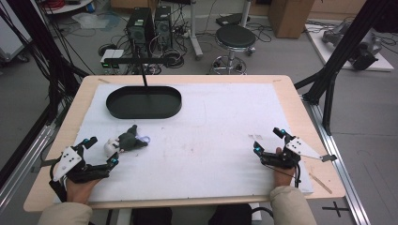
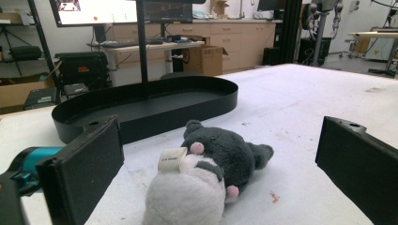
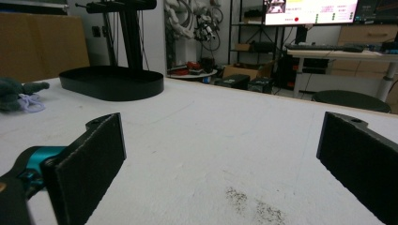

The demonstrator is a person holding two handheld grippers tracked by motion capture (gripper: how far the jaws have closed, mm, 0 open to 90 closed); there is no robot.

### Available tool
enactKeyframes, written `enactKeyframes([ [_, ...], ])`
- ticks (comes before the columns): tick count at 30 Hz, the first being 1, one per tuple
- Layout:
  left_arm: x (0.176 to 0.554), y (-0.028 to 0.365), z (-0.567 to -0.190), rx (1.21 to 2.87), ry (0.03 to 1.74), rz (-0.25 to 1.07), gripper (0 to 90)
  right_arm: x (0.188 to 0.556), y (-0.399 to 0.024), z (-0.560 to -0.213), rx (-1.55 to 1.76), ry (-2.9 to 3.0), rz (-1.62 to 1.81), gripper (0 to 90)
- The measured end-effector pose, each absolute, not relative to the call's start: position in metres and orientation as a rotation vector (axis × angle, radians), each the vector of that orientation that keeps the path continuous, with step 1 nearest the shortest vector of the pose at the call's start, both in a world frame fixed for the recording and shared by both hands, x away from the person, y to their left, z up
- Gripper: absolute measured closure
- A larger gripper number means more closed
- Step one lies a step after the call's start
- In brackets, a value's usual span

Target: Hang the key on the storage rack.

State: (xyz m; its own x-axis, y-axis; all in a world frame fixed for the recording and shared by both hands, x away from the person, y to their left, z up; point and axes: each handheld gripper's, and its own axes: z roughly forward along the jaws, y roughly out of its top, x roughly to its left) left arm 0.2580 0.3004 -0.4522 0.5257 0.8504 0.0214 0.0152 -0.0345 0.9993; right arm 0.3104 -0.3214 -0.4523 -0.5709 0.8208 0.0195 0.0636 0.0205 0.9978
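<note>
Two grippers rest near the desk's front edge. At the front-left corner, the left gripper [image 1: 100,151] has its jaws spread wide and empty, with the small grey-and-white plush toy [image 1: 126,141] lying just ahead of them, its long axis running towards the black oval metal tray [image 1: 143,101] near the back-left. Over by the front-right corner, the right gripper [image 1: 268,140] sits well apart from the toy, equally wide, holding nothing.

I see a small grey and white plush toy [image 1: 124,142] lying on its side at the near left of the white table cover, its white end with a little sewn label toward me, grey end with pink spots pointing farther away.
</note>
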Motion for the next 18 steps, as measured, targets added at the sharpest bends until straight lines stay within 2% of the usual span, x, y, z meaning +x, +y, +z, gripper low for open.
enactKeyframes([
  [18, 0.2602, 0.3014, -0.4510, 1.468, 0.811, 0.776, 1.7, 0.3106, -0.3218, -0.4525, 0.912, 1.686, 1.606, 0.7],
])
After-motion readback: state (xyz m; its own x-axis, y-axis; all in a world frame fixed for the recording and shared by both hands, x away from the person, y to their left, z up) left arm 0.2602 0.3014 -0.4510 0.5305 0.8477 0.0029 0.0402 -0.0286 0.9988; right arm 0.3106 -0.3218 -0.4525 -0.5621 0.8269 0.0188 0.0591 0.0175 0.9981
